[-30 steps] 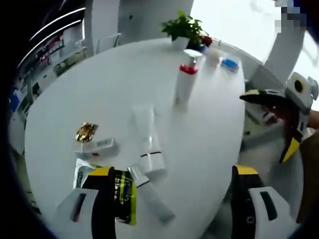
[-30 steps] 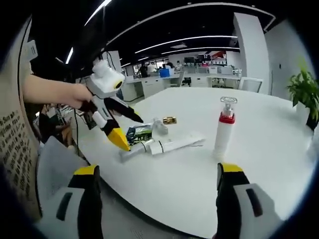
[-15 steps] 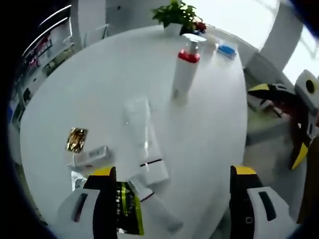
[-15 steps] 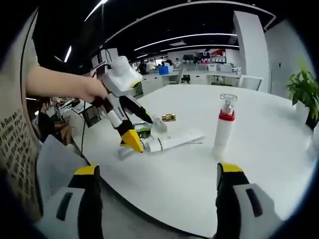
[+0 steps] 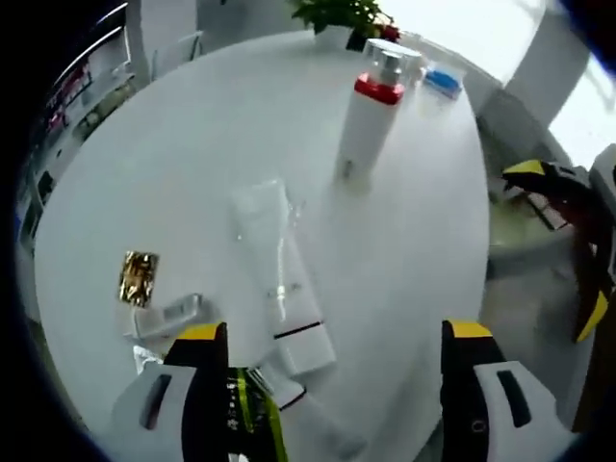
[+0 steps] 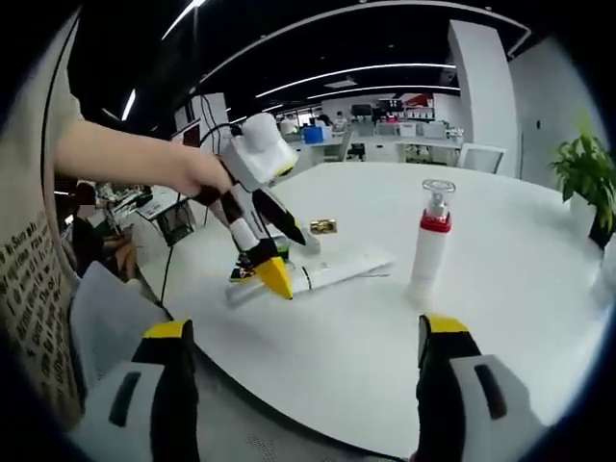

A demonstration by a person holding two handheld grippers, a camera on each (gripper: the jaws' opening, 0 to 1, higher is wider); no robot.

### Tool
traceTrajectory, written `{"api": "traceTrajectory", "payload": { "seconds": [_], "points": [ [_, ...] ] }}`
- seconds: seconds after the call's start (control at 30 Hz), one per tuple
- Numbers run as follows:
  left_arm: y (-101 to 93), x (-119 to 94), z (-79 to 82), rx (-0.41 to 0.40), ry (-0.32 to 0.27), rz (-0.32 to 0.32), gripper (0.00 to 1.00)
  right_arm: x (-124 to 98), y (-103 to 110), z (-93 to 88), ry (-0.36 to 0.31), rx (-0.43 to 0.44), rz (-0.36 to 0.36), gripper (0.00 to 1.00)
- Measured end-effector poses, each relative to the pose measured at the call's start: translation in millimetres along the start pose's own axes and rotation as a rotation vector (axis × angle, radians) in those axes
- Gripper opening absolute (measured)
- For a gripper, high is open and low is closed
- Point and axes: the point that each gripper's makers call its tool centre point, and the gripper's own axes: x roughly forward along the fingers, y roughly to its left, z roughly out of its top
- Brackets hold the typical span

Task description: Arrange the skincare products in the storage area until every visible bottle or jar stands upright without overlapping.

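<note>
A white pump bottle (image 5: 371,125) with a red collar stands upright on the round white table (image 5: 173,173). A long white tube (image 5: 279,279) lies flat in front of it, and a smaller tube (image 5: 289,395) lies beside that one's cap end. My left gripper (image 5: 332,385) is open and hovers just above the tubes. In the right gripper view the left gripper (image 6: 292,262) has its yellow tip close to the long tube (image 6: 337,272), left of the pump bottle (image 6: 428,245). My right gripper (image 6: 306,385) is open and holds nothing, off the table's near edge.
A gold packet (image 5: 137,277), a small white item (image 5: 164,316) and a green-and-black sachet (image 5: 255,414) lie left of the tubes. A potted plant (image 5: 337,14) and a blue-topped item (image 5: 443,79) stand at the far edge. The right gripper (image 5: 551,250) shows beyond the table's right rim.
The left gripper has come down and forward over the lying tubes, still open. In the right gripper view it has moved right and lower, up to the long tube. The products lie as before.
</note>
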Motion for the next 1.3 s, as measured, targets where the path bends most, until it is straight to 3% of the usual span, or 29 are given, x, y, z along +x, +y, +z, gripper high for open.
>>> {"api": "traceTrajectory", "payload": {
  "seconds": [0.73,1.03,1.3],
  "points": [
    [9.1,17.8,6.4,-0.002,0.058,-0.004,0.87,0.5,-1.9,-2.4,0.015,-0.011,-0.003,0.96],
    [24.0,33.6,13.3,-0.053,0.135,0.012,0.68,1.4,-4.6,-6.2,0.022,-0.005,-0.005,0.96],
    [36.4,49.3,31.2,-0.063,0.172,0.036,0.56,2.0,-5.4,-8.6,0.025,0.002,-0.006,0.95]
  ]
}}
